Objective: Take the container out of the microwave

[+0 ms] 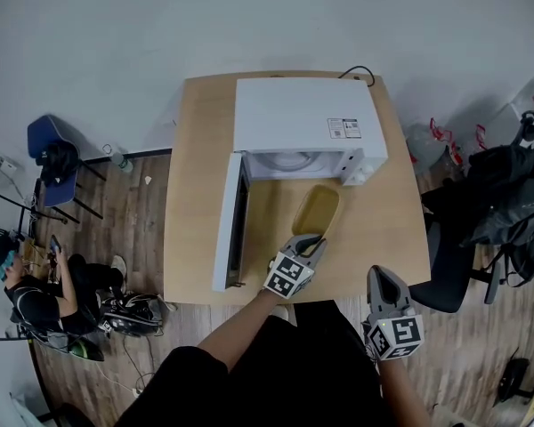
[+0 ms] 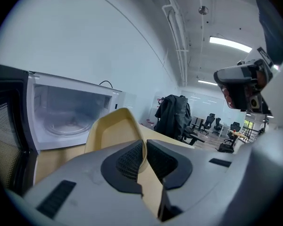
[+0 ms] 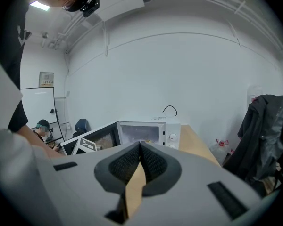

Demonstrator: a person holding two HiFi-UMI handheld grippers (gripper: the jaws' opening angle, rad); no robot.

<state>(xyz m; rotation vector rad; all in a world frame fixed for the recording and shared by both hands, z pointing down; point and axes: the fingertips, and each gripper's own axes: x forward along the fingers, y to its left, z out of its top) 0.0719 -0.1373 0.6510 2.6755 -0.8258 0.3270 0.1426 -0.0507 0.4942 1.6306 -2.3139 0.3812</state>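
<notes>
The white microwave [image 1: 303, 123] stands at the back of the wooden table [image 1: 196, 194] with its door [image 1: 227, 225] swung open to the left. Its chamber [image 2: 61, 112] looks empty. A shallow yellow container [image 1: 316, 210] lies on the table just in front of the opening. My left gripper [image 1: 310, 241] is shut on the container's near rim, and in the left gripper view that rim [image 2: 113, 131] runs between the pads. My right gripper [image 1: 384, 278] hovers at the table's front right edge, shut with nothing in it. The right gripper view [image 3: 140, 147] looks toward the microwave [image 3: 146, 133].
A person [image 1: 36, 292] sits on the floor at the far left beside a blue chair [image 1: 53, 158]. A black office chair draped with a dark coat [image 1: 489, 212] stands right of the table. The microwave's cable [image 1: 360, 74] loops behind its back right corner.
</notes>
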